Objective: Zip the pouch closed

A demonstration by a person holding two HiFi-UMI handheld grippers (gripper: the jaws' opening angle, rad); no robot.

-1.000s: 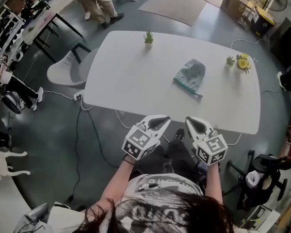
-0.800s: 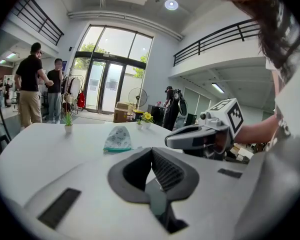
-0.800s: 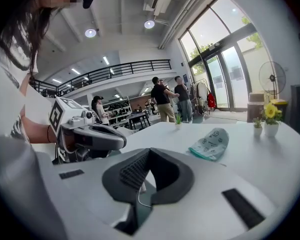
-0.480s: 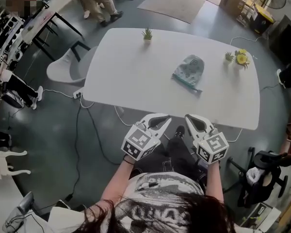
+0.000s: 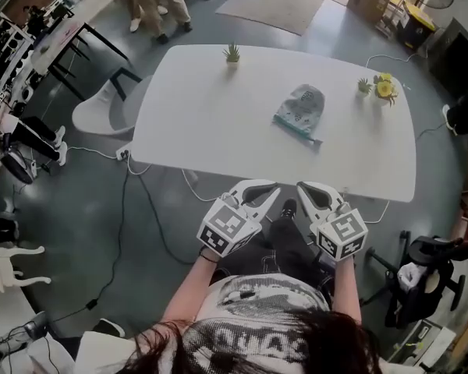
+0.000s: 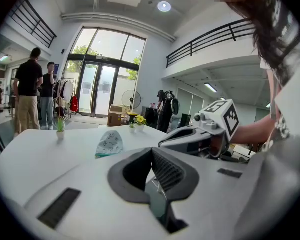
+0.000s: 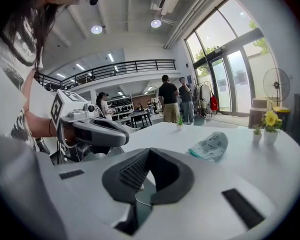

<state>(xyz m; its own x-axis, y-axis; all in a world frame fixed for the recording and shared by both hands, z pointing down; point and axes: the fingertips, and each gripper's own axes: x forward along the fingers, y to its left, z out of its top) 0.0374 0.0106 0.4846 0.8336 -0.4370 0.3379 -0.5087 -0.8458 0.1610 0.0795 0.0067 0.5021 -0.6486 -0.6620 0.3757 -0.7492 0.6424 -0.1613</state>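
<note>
The pouch (image 5: 300,106) is pale grey-green with a printed pattern and a teal zip edge. It lies flat on the white table (image 5: 210,123), right of centre, and also shows in the left gripper view (image 6: 110,144) and the right gripper view (image 7: 210,145). My left gripper (image 5: 267,185) and right gripper (image 5: 304,187) hang side by side in front of the table's near edge, well short of the pouch. Both are shut with nothing between the jaws (image 6: 150,151) (image 7: 149,151). Each gripper sees the other beside it: the right gripper (image 6: 200,136) and the left gripper (image 7: 95,129).
A small potted plant (image 5: 232,53) stands at the table's far edge, and a yellow flower pot (image 5: 384,89) with a tiny plant (image 5: 365,86) stands at the far right. A white chair (image 5: 101,111) stands to the left, cables cross the floor, and people stand beyond.
My left gripper has edged a little forward and up toward the table's edge. The right gripper has stayed in place. Both remain shut.
</note>
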